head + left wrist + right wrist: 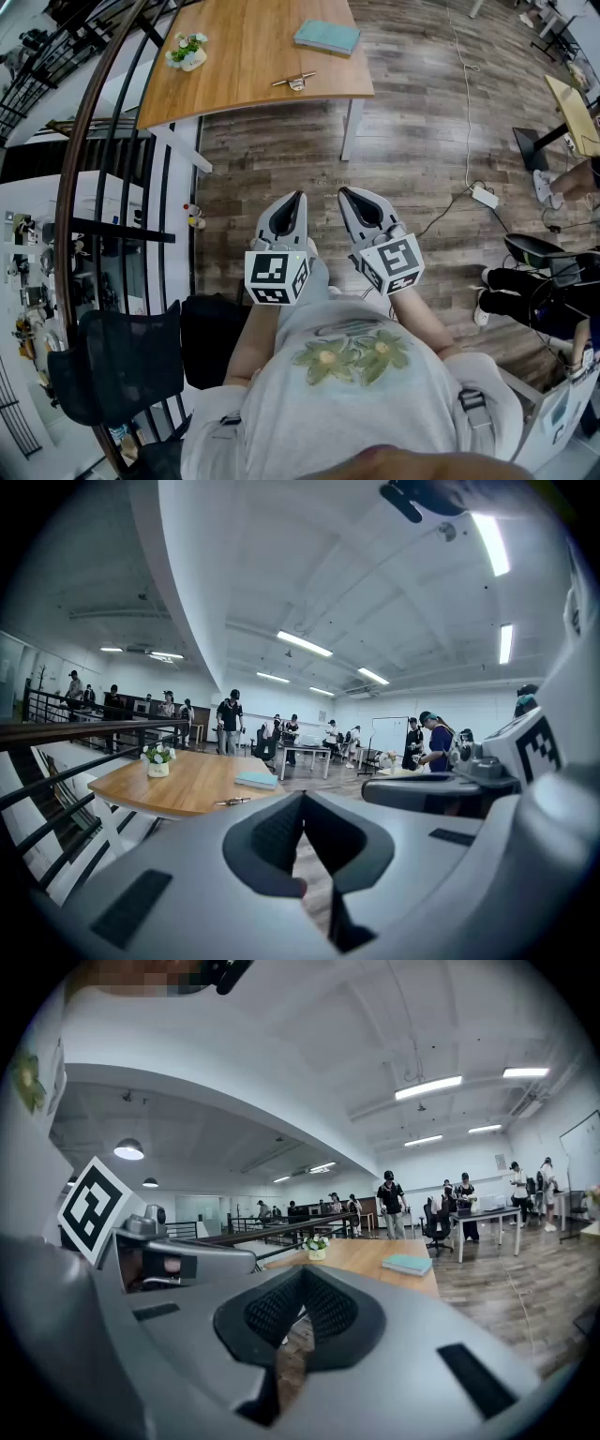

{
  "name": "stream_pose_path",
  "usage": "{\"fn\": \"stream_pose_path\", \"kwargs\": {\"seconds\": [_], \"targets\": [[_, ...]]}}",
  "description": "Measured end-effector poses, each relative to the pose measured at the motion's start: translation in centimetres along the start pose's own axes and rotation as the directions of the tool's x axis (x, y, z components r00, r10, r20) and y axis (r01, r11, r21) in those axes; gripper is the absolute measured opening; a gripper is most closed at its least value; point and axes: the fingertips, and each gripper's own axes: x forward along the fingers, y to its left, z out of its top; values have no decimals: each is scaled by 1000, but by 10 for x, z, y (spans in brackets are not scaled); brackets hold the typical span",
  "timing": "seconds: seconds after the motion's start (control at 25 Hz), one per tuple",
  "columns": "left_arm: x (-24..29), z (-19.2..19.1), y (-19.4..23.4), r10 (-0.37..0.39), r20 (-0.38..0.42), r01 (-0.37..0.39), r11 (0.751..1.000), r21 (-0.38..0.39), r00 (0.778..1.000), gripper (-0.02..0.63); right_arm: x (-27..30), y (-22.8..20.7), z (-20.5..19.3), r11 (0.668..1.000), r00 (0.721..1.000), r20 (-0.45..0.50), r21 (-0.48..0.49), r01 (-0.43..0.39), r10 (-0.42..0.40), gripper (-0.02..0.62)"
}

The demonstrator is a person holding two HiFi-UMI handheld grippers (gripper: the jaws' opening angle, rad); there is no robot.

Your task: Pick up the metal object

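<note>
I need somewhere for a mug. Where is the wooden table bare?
The wooden table is bare in the middle, between the flower pot and the teal book, and at its near left corner. Tightest: near right, around the metal object.

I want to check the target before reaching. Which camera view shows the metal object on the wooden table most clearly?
The head view: the metal object lies unobstructed near the front edge of the table, seen from above. The left gripper view shows it small and edge-on; the right gripper view does not show it.
</note>
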Motion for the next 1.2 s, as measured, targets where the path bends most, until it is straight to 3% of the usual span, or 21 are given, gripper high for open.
{"fn": "stream_pose_path", "kwargs": {"seconds": [0.36,0.76,1.2], "targets": [[51,28,66,5,5,-5,1000,12,1000,14,81,-14,33,1000,996,88,-3,-31,31,6],[94,49,140,-12,20,12,1000,5,1000,14,166,-26,42,1000,998,57,-28,1,0,6],[129,46,160,-43,8,43,999,7,999,14,200,-54,32,999,999,8,-4,51,-51,10]]}}
